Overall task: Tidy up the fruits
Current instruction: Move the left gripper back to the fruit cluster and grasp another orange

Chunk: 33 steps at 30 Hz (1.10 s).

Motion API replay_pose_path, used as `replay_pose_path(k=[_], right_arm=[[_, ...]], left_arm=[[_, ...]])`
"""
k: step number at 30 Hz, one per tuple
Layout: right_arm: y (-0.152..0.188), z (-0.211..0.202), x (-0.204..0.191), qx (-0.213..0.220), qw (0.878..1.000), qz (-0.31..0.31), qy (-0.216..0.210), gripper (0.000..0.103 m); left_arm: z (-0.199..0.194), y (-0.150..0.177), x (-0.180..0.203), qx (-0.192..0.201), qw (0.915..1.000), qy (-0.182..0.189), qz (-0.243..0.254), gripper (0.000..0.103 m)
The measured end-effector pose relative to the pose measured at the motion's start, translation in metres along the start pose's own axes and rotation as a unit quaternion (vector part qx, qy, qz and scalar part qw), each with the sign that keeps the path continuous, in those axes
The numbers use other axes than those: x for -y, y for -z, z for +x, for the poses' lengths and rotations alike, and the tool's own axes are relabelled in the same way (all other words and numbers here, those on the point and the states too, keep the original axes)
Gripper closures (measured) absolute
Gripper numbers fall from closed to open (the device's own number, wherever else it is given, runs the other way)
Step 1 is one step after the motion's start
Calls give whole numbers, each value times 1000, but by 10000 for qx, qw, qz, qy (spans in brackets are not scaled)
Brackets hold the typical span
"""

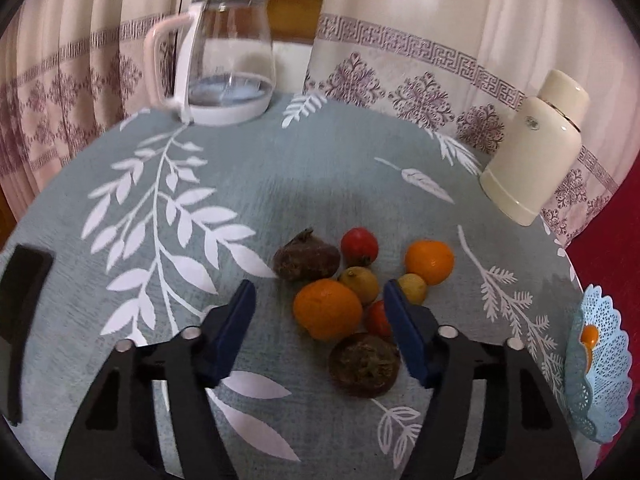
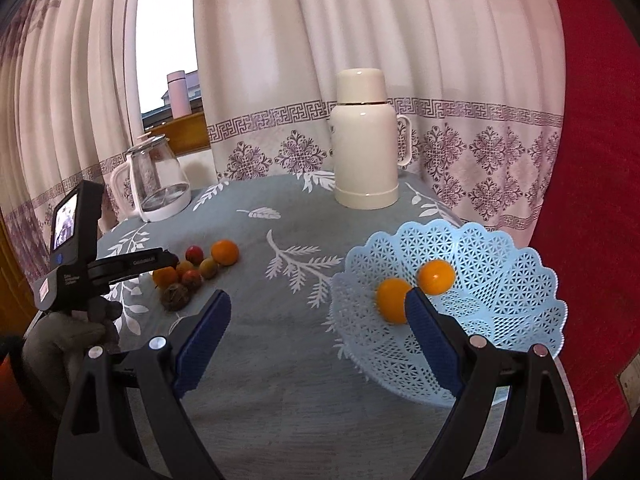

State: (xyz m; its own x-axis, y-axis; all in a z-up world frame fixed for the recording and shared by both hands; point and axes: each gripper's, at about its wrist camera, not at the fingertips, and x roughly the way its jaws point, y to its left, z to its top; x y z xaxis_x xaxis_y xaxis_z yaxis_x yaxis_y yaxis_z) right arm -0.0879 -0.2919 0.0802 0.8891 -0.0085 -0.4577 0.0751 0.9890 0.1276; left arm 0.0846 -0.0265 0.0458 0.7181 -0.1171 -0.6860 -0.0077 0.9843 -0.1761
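2 oranges point(image 2: 414, 288) already lie inside the light blue lace-pattern basket point(image 2: 500, 280), which stands at the right edge of the table, so I judge that only a small part of the sorting is done. They rest close together near the middle of the basket, and I cannot tell if they touch.

The rest of the fruit is in a loose pile point(image 1: 352, 280) on the grey-green tablecloth point(image 1: 160, 200), well apart from the basket. In the left wrist view I count 8 pieces: 2 oranges, 1 large point(image 1: 327, 309) at the front and 1 point(image 1: 429, 261) at the right side, 2 small red fruits, 2 small yellow-green fruits, and 2 dark brown rough fruits, 1 point(image 1: 306, 258) at the back and 1 point(image 1: 364, 364) nearest to the camera. Several of them touch each other.

The left gripper point(image 1: 320, 300) hangs just over this pile with its jaws wide apart and nothing between them; the large orange sits between the fingertips in that view. The right gripper point(image 2: 320, 304) is also spread wide and empty, near the front rim of the basket.

All 8 pieces probably must go to the basket, so most of the work is left. A glass kettle point(image 1: 224, 60) and a cream thermos point(image 2: 366, 140) stand at the far side and take no part.
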Motion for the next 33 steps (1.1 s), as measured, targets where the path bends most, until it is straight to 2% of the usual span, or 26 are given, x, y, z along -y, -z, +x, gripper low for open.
replay_pose_path(k=[2,4,14,18,23,28,33], right_arm=[[1,3,-2,-40,10000,-16,-8,15],[2,6,-4,-78,10000,-27,-21,15],[5,19,-16,-232,9996,-130,-70,15],[7,21,-20,-289,9994,-150,-96,15],[8,24,-27,-357,9990,-246,-143,15],[7,31,-34,-521,9977,-309,-290,15],[7,45,-49,-774,9947,-395,-558,15]], left_arm=[[6,0,-6,-107,9999,43,-117,46],[9,1,-10,-140,9995,204,-220,46],[20,3,-12,-333,9986,372,-182,46],[19,4,-12,-335,9973,635,-166,62],[15,5,-17,-310,9959,810,-277,62],[1,5,-23,-152,9952,915,-302,63],[-19,3,-31,174,9961,823,-268,62]])
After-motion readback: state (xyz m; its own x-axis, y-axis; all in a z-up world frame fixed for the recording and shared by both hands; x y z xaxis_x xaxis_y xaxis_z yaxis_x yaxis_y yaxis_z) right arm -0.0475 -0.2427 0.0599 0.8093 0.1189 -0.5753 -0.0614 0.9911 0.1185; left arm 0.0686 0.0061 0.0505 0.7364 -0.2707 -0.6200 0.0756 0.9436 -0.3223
